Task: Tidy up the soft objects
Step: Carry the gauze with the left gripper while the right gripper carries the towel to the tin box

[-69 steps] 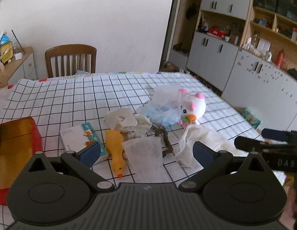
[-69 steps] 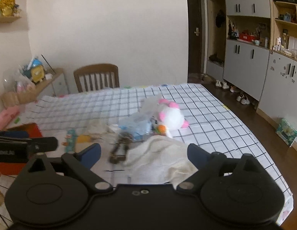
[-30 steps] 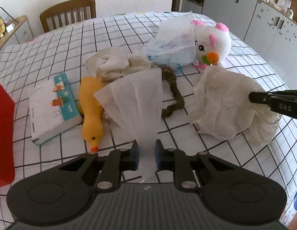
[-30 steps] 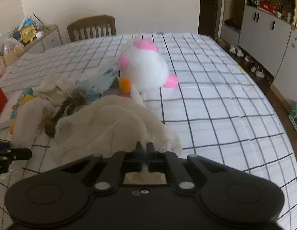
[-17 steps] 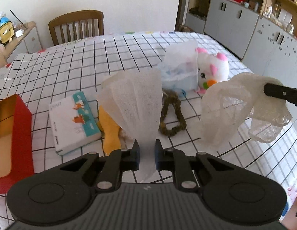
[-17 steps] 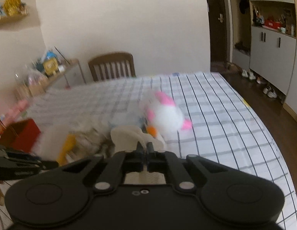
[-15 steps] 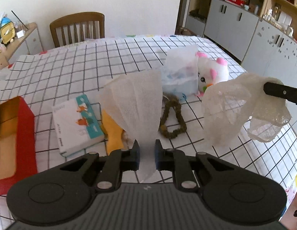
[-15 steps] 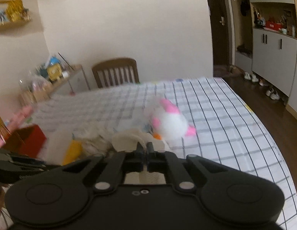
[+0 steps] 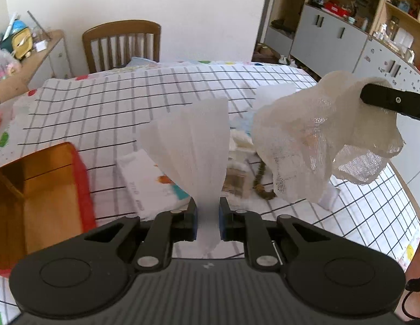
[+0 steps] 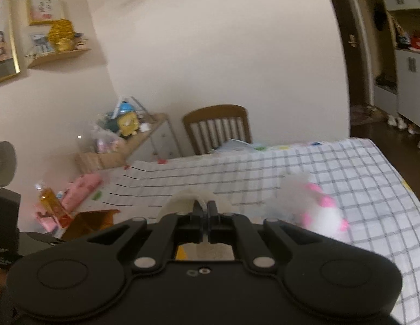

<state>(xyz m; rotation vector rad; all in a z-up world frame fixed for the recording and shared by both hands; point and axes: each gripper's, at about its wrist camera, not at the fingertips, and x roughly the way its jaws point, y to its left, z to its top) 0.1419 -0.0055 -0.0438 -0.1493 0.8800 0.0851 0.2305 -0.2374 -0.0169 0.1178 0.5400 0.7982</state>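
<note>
- Since the frame a second ago, both cloths have been lifted off the table (image 9: 359, 216): the gauze cloth (image 9: 313, 140), then heaped on the checked cover, now hangs in the air, and the white wipe (image 9: 193, 146) stands clear of the pile.
- The left gripper (image 9: 207, 218) is clenched on the narrow lower end of the white wipe, which fans out upward above its blue-padded fingers (image 9: 194, 220).
- The right gripper (image 10: 205, 211) has its fingers pressed together on the gauze cloth (image 10: 188, 199); in the left wrist view its black tip (image 9: 391, 101) pinches the top of the cloth, which droops in loose folds.
- Below, a tissue pack (image 9: 153, 181) with coloured print lies on the table, and a brown braided loop (image 9: 261, 181) shows just beside the hanging gauze.
- A red box (image 9: 47, 189) with a gold inside sits at the table's left edge.
- In the right wrist view, a blurred white and pink plush toy (image 10: 321, 211) lies on the table to the right.
- A wooden chair (image 9: 121, 44) stands at the far side.
</note>
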